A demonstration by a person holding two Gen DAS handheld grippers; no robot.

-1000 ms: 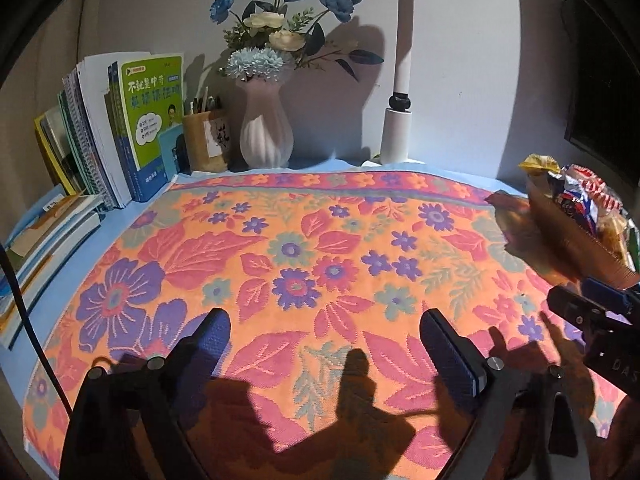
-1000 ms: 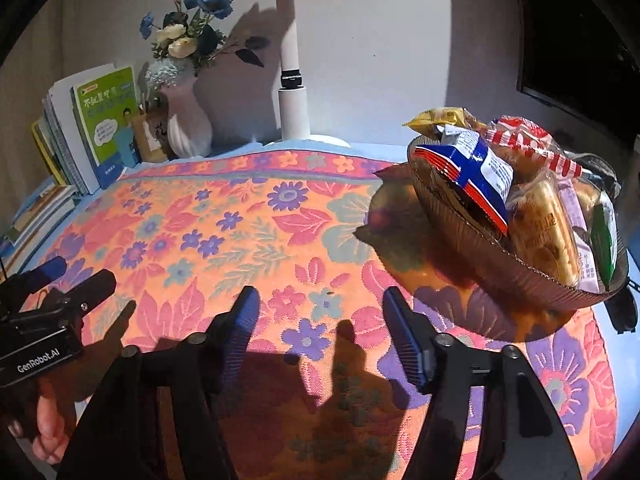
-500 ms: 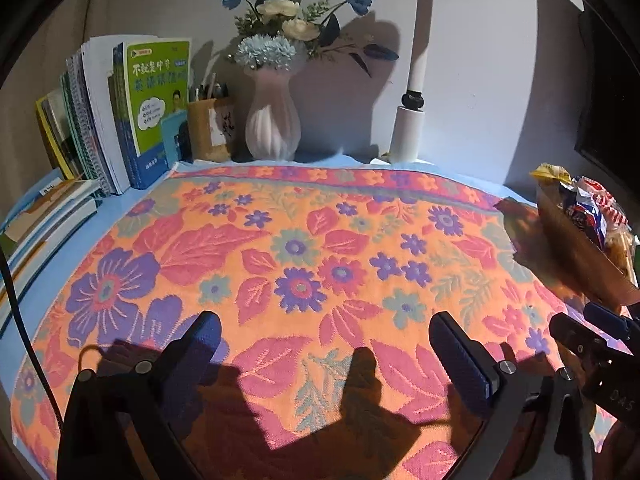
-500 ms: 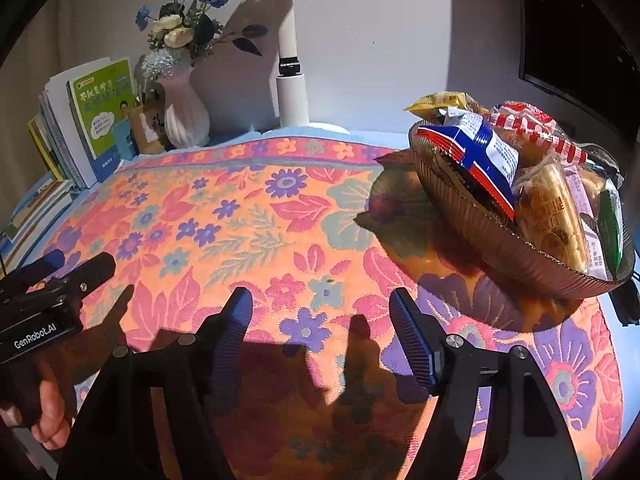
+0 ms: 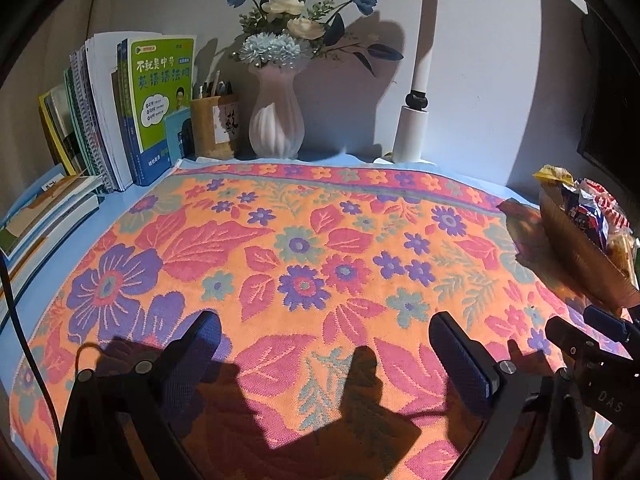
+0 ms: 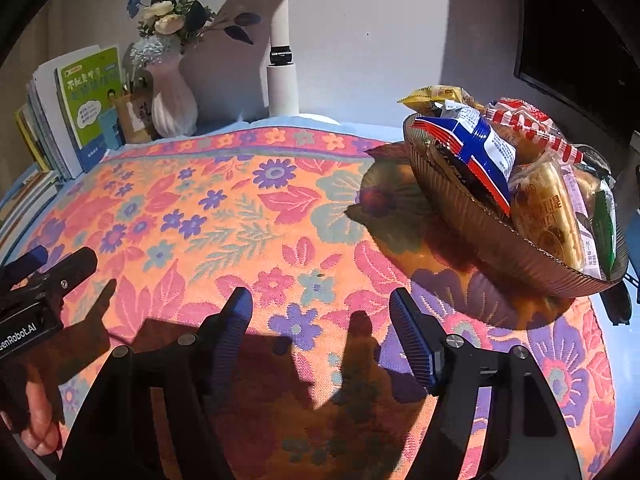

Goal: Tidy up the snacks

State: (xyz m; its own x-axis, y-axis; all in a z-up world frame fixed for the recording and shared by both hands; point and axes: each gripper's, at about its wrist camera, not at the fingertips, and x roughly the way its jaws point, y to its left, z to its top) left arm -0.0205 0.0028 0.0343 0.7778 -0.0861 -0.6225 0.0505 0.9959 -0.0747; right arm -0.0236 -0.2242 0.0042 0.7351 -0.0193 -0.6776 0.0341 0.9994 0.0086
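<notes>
Snacks (image 6: 492, 148) in bowl (image 6: 520, 248), beyond right claw (image 6: 320, 316)

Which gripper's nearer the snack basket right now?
Right. The right gripper sits just beside the snack basket; the left gripper is farther across the floral cloth.

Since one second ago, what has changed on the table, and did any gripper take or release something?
The left gripper opened its jaws wider; nothing lies between them. Nothing was taken or let go. The right gripper is open and empty as before. The snack packets stay piled in the brown bowl, and the floral cloth, vase and books are unmoved.
</notes>
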